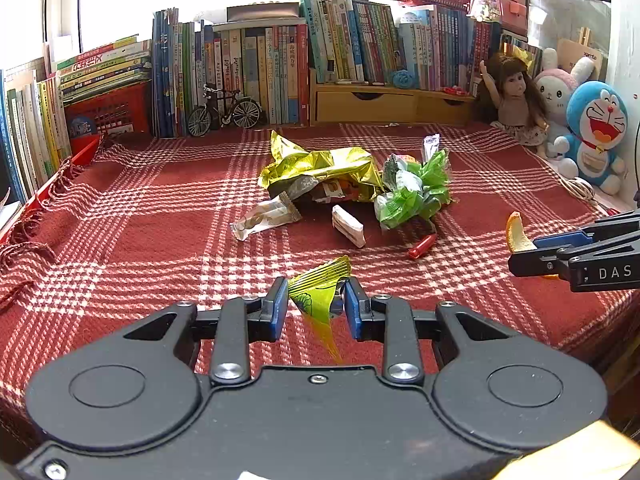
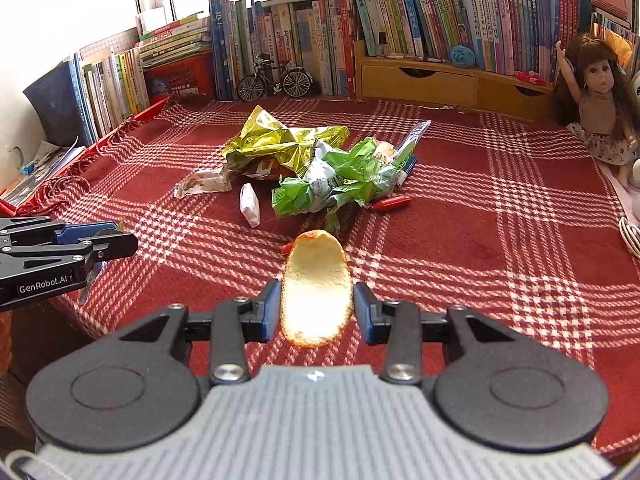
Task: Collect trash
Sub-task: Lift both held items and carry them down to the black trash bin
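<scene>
Left gripper [image 1: 316, 306]: its blue pads are pinching a yellow-green wrapper scrap [image 1: 320, 292], which is hanging clear of the cloth.
Right gripper [image 2: 316, 308]: its jaws are closing narrowly on an orange peel [image 2: 316, 288], pale inner side facing the camera, lifted off the cloth.
Cloth: a red plaid blanket [image 1: 140, 248] is covering the whole surface, its fringe trailing along the left edge.
Red stick [image 1: 422, 246]: it is lying flat on the blanket, just in front of the green bag.
White packet [image 1: 349, 226]: it is lying beside the pile, on its near side.
Beige wrapper [image 1: 264, 220]: it is sitting at the pile's left, touching the gold bag.
Trash pile: a crumpled gold bag [image 1: 320, 168] and a crumpled green bag [image 1: 412, 196] are resting against each other mid-blanket.
Model bicycle [image 1: 224, 110]: it is standing upright at the blanket's far edge.
Books [image 1: 260, 68]: rows are lining the back.
Toys: a doll [image 1: 514, 96] and a blue plush [image 1: 596, 128] are sitting in the far right corner.
</scene>
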`<state>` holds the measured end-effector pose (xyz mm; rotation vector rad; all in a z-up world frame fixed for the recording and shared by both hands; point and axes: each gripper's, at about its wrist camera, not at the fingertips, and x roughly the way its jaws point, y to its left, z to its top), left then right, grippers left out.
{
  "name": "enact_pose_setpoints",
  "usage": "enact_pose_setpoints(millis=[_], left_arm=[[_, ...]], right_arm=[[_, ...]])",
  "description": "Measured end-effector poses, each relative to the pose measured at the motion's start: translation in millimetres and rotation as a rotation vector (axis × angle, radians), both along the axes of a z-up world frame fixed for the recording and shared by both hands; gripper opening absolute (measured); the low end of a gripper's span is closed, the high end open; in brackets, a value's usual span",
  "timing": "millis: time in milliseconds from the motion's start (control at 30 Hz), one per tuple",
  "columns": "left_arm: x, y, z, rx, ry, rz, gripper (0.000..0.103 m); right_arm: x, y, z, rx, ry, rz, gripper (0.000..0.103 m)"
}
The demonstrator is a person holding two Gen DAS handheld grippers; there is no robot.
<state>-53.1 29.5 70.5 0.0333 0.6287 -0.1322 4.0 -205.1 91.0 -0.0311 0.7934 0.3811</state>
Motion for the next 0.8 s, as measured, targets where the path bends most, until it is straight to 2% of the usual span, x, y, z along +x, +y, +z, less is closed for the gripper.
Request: enact_pose_setpoints(millis=[267,533,800], left_arm=[[-42,2,-5,-0.008,0.028,-0.026,0.028],[-91,3,-27,-0.023,0.101,-0.056,0.028],[-119,-3,-80,-0.001,0.270,-0.079,0.028]], right_arm=[[-37,7,-4,0.001,0.029,0.060,0.044],[-74,15,-22,0.024,0.102,0.121,0.045],[-104,31,-68,-0.009,0.234,0.188,0.045]])
